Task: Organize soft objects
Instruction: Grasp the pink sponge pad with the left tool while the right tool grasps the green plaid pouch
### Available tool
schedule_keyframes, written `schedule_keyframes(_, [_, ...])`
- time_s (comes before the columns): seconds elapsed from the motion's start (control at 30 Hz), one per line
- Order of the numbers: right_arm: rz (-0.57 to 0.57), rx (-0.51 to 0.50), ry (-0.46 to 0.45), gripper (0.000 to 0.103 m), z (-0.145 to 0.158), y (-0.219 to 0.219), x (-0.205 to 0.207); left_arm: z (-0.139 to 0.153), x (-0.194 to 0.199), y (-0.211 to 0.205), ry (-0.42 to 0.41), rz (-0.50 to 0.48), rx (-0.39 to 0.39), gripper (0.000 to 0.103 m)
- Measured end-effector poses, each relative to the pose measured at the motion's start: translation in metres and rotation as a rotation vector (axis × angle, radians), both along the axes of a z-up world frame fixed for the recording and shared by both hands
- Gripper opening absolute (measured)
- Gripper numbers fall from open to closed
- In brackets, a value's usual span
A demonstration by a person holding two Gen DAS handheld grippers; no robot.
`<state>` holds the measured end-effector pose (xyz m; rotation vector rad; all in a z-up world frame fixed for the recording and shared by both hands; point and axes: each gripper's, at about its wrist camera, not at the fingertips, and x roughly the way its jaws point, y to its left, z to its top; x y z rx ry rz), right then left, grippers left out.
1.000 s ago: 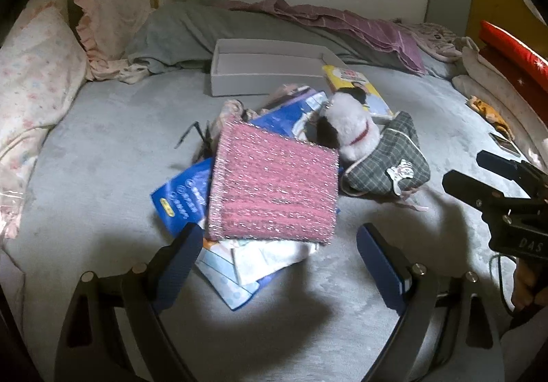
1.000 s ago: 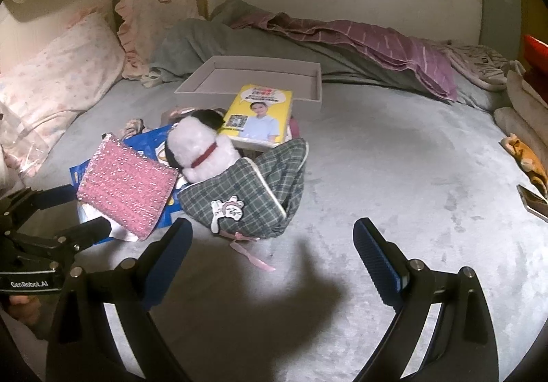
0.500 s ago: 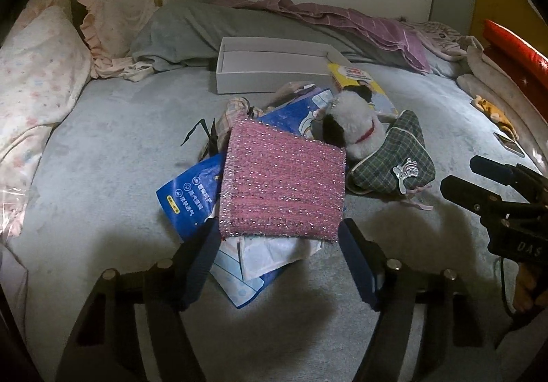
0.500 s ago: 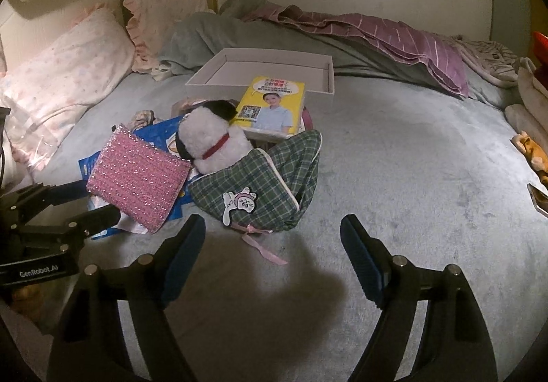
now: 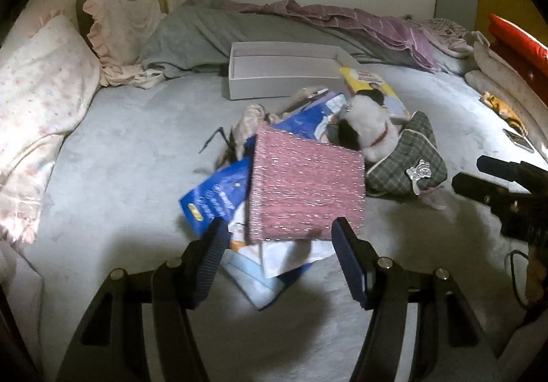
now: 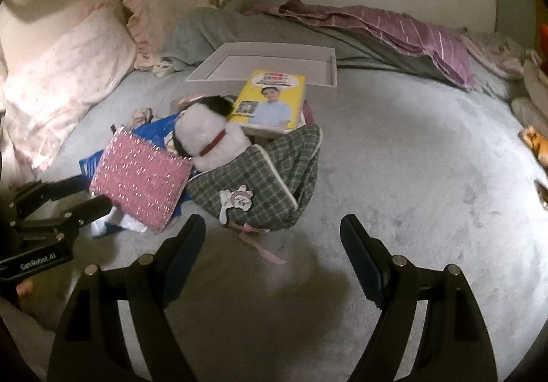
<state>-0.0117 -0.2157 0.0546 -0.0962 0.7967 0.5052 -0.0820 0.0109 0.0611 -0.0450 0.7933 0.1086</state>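
On the grey bed (image 6: 428, 159) a pile of soft things lies in the middle. The left gripper (image 5: 279, 245) hangs low over the near edge of the pile, its jaws spread on either side of the bottom edge of a pink sparkly pouch (image 5: 304, 186); whether the blue pads touch it cannot be told, and the gap looks a little wider than the pouch. The pouch lies tilted on top of blue plastic packets (image 5: 214, 200) and some white ones. Just beside it, to the right, a white plush dog with a red collar (image 6: 210, 138) leans against a green plaid bag (image 6: 270, 183) that bears a small cartoon charm. Behind the dog a yellow book (image 6: 270, 101) rests with its far end by a shallow white box lid (image 6: 267, 63). The right gripper (image 6: 272, 245) hovers above bare bedding near the plaid bag, jaws wide and holding nothing. A floral pillow (image 6: 65, 80) and a rumpled grey blanket (image 6: 219, 29) lie at the head of the bed.
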Motion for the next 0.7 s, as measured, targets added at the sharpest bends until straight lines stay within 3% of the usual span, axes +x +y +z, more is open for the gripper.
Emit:
schedule_keyframes(0.37, [0.007,0.161,0.136,0.068,-0.004,-0.008,0.027,0.017,0.002,0.033,-0.015,-0.017,-0.201,0.063])
schedule_keyframes(0.43, [0.022,0.154,0.145,0.065,-0.005,-0.001,0.031,0.013,0.006,0.033,-0.002,-0.024,-0.224,0.061])
schedule_keyframes(0.5, [0.038,0.135,0.143,0.063,-0.005,0.007,0.033,0.008,0.013,0.031,0.019,-0.038,-0.248,0.049])
schedule_keyframes(0.7, [0.055,0.080,0.159,0.063,-0.022,0.024,0.047,-0.013,0.031,0.029,0.088,-0.046,-0.272,0.048])
